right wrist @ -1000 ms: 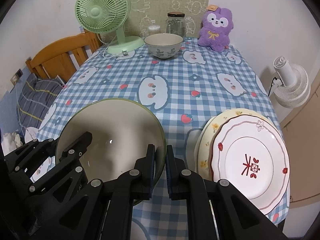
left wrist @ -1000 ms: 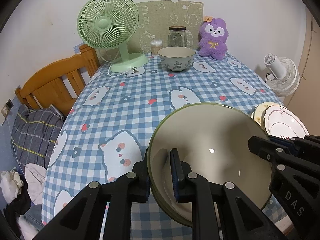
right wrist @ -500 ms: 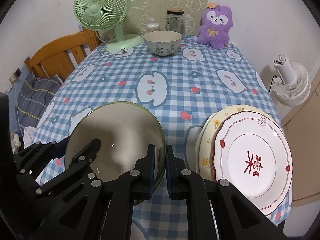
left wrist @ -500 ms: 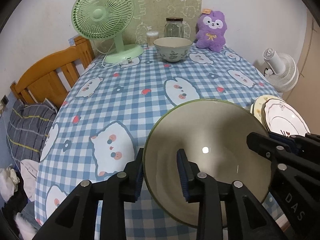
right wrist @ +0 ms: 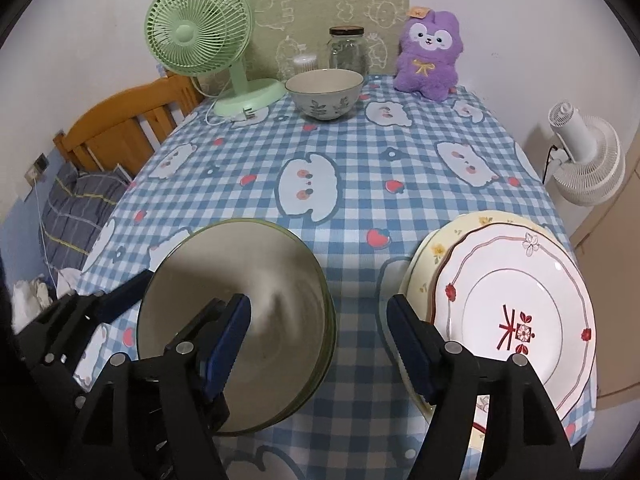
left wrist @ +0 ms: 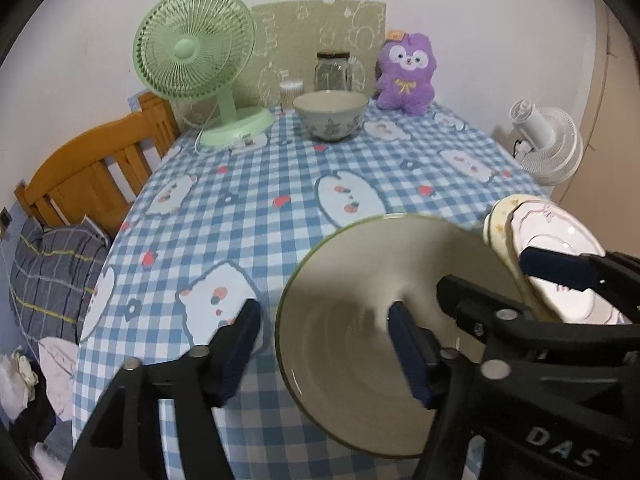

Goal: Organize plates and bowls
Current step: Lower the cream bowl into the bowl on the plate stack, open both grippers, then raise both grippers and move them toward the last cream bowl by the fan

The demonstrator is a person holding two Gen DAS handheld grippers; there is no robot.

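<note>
Left wrist view: left gripper [left wrist: 324, 340] jaws just opened wide astride the green-rimmed bowl's [left wrist: 352, 320] left rim; right gripper [right wrist: 318, 330] likewise at its right rim, nearer the plates [right wrist: 516, 312].

Big bowl [left wrist: 360, 320] glazed ceramic, smooth, dull sheen, green rim. Plates [right wrist: 516, 312] glossy glazed ceramic, top one white with red print. Far bowl [right wrist: 324, 94] glazed ceramic, leaf pattern. Table [right wrist: 360, 168] under woven check cloth, matt, slightly textured. Left tongs [left wrist: 324, 348] and right tongs [right wrist: 320, 340] matt black plastic, metal rivets, blue rubbery ribbed pads. Green fan [right wrist: 200, 36] smooth plastic. Jar [right wrist: 347, 52] clear glass, dark lid. Purple toy [right wrist: 430, 56] fuzzy plush. Headboard [left wrist: 88, 176] varnished wood. White fan [right wrist: 588, 160] plastic.
</note>
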